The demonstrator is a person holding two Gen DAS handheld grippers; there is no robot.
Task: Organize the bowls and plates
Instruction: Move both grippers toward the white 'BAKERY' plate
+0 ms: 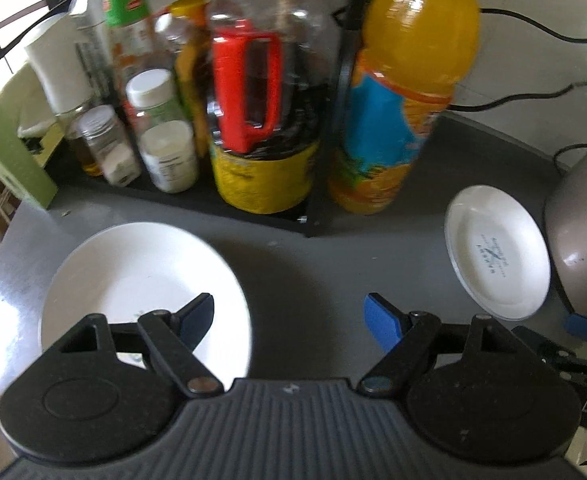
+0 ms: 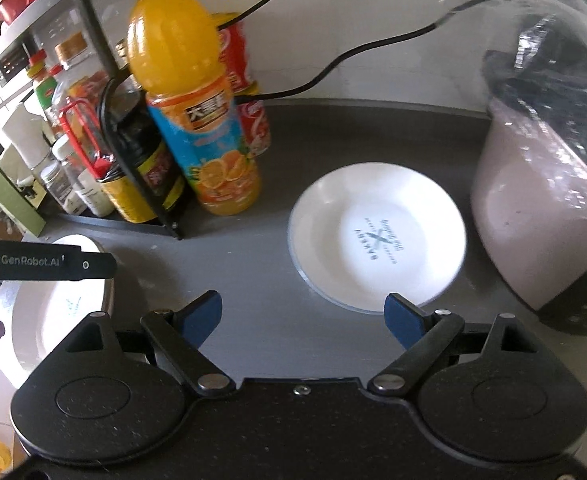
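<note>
A round white plate with a printed mark (image 2: 377, 238) lies on the grey worktop (image 2: 253, 320) near its back edge, beside a pinkish rounded appliance (image 2: 541, 232). A second white plate (image 1: 145, 296) sits by the left edge, possibly overhanging it. The right gripper (image 2: 303, 316) and left gripper (image 1: 289, 320) both gape wide, holding nothing. A tall orange juice bottle (image 2: 197, 120) stands behind.

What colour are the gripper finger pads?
Blue; the right gripper pads show it best in the right wrist view.
</note>
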